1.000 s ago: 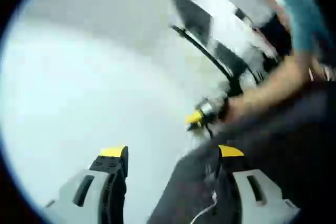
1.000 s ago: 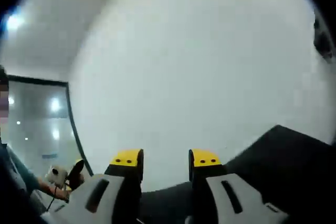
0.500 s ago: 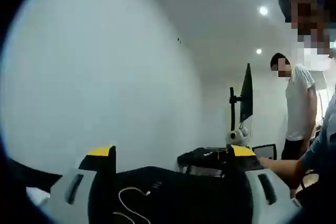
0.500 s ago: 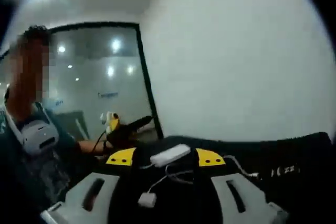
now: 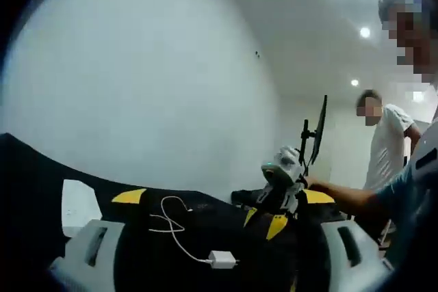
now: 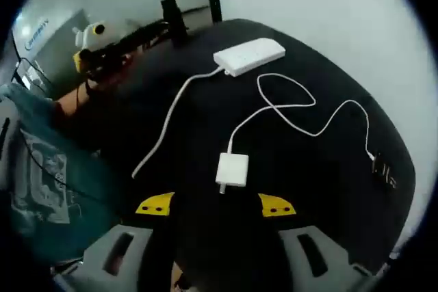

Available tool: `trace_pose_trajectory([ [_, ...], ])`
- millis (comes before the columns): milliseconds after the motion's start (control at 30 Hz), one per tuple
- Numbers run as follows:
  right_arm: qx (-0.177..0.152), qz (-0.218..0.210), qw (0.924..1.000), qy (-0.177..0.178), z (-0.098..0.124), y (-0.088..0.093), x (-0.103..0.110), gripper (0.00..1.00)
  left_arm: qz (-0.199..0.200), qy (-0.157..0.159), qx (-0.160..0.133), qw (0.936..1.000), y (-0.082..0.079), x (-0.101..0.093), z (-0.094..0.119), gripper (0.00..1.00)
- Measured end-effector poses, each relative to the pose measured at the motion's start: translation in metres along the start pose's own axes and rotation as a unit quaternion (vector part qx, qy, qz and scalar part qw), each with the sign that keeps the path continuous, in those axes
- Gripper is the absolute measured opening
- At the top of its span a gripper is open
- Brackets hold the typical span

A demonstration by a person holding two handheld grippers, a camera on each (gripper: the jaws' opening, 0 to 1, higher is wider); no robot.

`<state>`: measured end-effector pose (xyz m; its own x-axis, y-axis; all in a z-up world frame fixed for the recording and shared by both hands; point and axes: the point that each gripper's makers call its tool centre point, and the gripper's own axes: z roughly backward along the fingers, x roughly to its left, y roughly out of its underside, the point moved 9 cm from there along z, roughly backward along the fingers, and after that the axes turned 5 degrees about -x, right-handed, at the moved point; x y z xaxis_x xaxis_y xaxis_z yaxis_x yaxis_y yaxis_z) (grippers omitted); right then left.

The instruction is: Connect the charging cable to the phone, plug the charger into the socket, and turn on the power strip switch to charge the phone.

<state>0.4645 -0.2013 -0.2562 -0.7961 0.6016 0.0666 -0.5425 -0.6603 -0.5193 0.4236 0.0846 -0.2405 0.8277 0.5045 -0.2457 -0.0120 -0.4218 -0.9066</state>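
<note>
White charger (image 6: 232,169) lies flat on the black counter (image 6: 328,196), just ahead of the right tongs (image 6: 215,204), its thin white cable (image 6: 301,117) looping off twd the far right edge, where a small dark connector end sits. Can't make out a phone w/ any certainty. White power strip (image 6: 249,56) is further back on the counter, own lead trailing down-left, well apart from the charger. Right tongs spread, nothing btwn them, hovering over the counter w/ charger nearly centred in the gap. Left tongs (image 5: 223,197) also spread and empty; in the left gripper view the charger (image 5: 222,260) and cable coil sit btwn the jaws, the strip at the left edge, and the other gripper comes in from the right, held by a person's hand. Two other people stand behind by a monitor (image 5: 318,128). Looks like the very start: nothing connected, nothing plugged. Next move prob. calls for lowering one pair onto the cable's free end or the charger body and closing squarely; the cable is thin and slack, so it may slip.
</note>
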Motion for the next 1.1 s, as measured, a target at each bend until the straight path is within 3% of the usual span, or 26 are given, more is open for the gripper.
trace_pose_trajectory([
  [200, 0.014, 0.009, 0.9995, 0.027, -0.041, -0.008, -0.003, 0.40, -0.018, -0.004, -0.002, 0.9998, -0.008, -0.008, 0.022, 0.84],
  [300, 0.043, -0.005, 0.9987, 0.028, -0.065, -0.004, -0.006, 0.40, -0.029, -0.010, -0.001, 0.9995, -0.011, -0.008, 0.032, 0.84],
  [367, 0.077, 0.009, 0.9962, 0.038, -0.077, -0.009, -0.022, 0.38, -0.032, -0.012, -0.002, 0.9994, -0.012, -0.008, 0.037, 0.84],
  [433, 0.110, -0.006, 0.9930, 0.040, -0.088, -0.007, -0.024, 0.33, -0.033, -0.016, -0.001, 0.9993, -0.011, -0.007, 0.042, 0.83],
  [533, 0.124, -0.023, 0.9917, 0.023, -0.103, -0.012, -0.024, 0.33, -0.032, -0.025, 0.000, 0.9992, -0.008, -0.004, 0.048, 0.83],
  [600, 0.142, -0.027, 0.9892, 0.026, -0.105, -0.012, -0.021, 0.33, -0.032, -0.031, 0.004, 0.9990, -0.006, -0.003, 0.052, 0.83],
  [700, 0.131, -0.008, 0.9911, 0.026, -0.101, -0.008, -0.016, 0.31, -0.033, -0.036, 0.008, 0.9988, -0.004, -0.001, 0.056, 0.82],
  [767, 0.110, 0.000, 0.9934, 0.034, -0.098, -0.006, -0.016, 0.31, -0.035, -0.038, 0.011, 0.9986, -0.002, 0.001, 0.058, 0.81],
  [867, 0.048, -0.018, 0.9980, 0.036, -0.096, -0.003, -0.023, 0.30, -0.029, -0.042, 0.014, 0.9986, 0.002, 0.005, 0.059, 0.80],
  [933, -0.044, -0.040, 0.9972, 0.044, -0.089, -0.001, -0.022, 0.30, -0.027, -0.043, 0.017, 0.9986, 0.006, 0.005, 0.058, 0.79],
  [967, -0.104, -0.062, 0.9919, 0.038, -0.082, -0.001, -0.022, 0.30, -0.026, -0.043, 0.020, 0.9985, 0.008, 0.006, 0.058, 0.79],
  [1033, -0.188, -0.100, 0.9763, 0.039, -0.072, -0.004, -0.024, 0.30, -0.026, -0.043, 0.025, 0.9984, 0.012, 0.007, 0.056, 0.79],
  [1067, -0.258, -0.121, 0.9579, 0.035, -0.065, -0.008, -0.027, 0.30, -0.026, -0.043, 0.030, 0.9983, 0.016, 0.008, 0.054, 0.79],
  [1100, -0.298, -0.139, 0.9438, 0.033, -0.061, -0.011, -0.028, 0.30, -0.028, -0.045, 0.033, 0.9981, 0.018, 0.009, 0.053, 0.79],
])
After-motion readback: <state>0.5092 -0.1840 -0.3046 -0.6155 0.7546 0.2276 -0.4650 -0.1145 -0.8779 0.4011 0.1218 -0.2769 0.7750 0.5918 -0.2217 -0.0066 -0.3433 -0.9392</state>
